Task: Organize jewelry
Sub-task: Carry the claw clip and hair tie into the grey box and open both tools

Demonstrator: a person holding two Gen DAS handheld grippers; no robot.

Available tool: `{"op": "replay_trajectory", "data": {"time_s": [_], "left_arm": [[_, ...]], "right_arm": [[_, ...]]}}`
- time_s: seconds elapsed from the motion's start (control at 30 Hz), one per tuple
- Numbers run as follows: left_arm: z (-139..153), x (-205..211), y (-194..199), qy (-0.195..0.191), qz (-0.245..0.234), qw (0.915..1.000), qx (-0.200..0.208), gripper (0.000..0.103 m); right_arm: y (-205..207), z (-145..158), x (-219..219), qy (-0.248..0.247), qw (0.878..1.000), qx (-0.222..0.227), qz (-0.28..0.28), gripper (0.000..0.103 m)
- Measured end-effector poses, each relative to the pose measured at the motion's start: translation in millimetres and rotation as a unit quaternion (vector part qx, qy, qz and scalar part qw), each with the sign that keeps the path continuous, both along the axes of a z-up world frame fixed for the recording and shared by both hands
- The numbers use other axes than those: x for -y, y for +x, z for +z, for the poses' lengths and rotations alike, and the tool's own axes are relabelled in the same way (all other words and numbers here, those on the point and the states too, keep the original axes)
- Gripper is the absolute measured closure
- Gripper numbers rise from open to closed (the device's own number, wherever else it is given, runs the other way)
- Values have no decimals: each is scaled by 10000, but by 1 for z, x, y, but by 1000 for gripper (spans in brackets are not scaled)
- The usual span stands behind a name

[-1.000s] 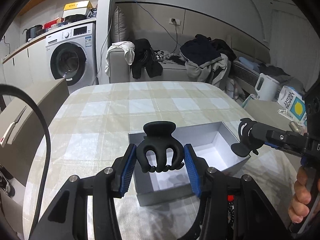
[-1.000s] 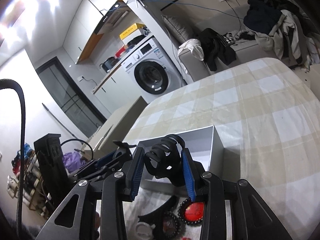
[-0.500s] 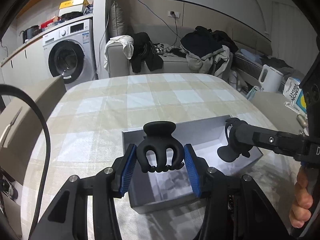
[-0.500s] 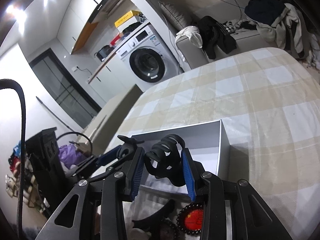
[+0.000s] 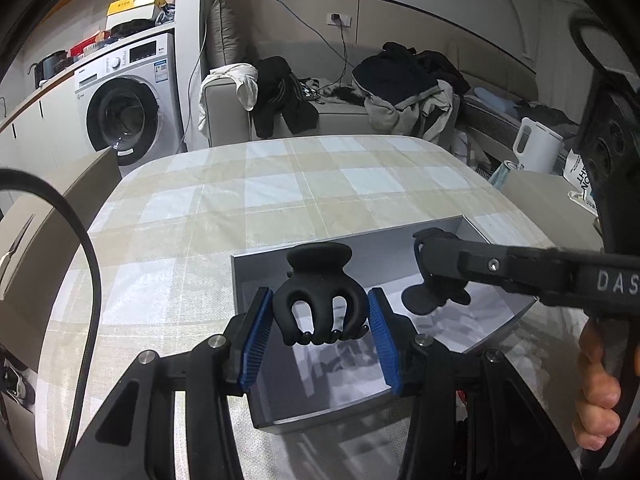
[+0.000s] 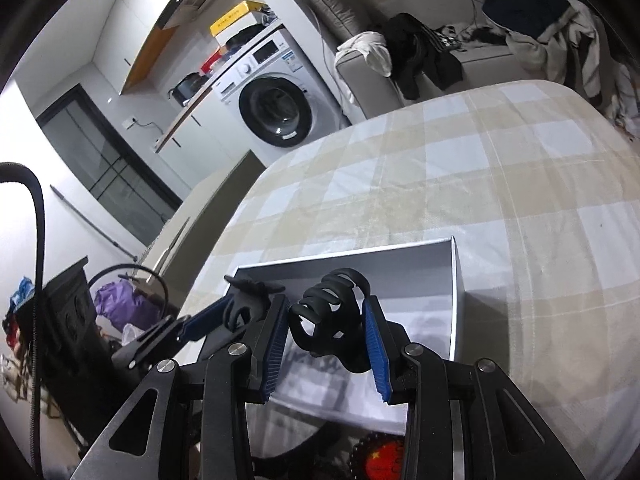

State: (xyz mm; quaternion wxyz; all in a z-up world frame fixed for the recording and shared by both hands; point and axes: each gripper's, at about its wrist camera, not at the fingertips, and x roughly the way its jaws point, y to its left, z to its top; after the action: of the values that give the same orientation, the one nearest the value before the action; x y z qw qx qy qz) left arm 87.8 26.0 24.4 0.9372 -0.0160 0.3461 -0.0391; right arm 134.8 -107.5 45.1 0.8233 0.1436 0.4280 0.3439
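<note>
An open grey box [image 5: 240,280] [image 6: 458,280] with a white floor lies on the checked tablecloth. My left gripper [image 5: 320,328] is shut on a black claw hair clip [image 5: 320,300] and hangs over the box's near left part. My right gripper [image 6: 326,334] is shut on a second black claw clip [image 6: 332,320], held over the box's inside. In the left wrist view the right gripper [image 5: 436,280] reaches in from the right with its clip [image 5: 424,298] just above the box floor. In the right wrist view the left gripper [image 6: 240,310] shows at the left.
A red beaded bracelet [image 6: 376,460] and other dark pieces lie on the cloth just before the box. A person's hand [image 5: 596,392] holds the right gripper's handle. A washing machine [image 5: 128,108], a sofa heaped with clothes [image 5: 400,92] and a white kettle [image 5: 536,146] stand beyond the table.
My right gripper with its clip has moved leftward and lower, from the box's right edge to over its inside. The left gripper kept its hold and hardly moved.
</note>
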Motion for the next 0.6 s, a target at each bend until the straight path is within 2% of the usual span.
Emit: {"op": "replay_trajectory", "data": {"time_s": [0.6], "left_arm": [[-3, 1, 3, 87, -27, 10000, 17, 61]], "right_arm": [[1, 1, 2, -191, 9998, -13, -106, 66]]}}
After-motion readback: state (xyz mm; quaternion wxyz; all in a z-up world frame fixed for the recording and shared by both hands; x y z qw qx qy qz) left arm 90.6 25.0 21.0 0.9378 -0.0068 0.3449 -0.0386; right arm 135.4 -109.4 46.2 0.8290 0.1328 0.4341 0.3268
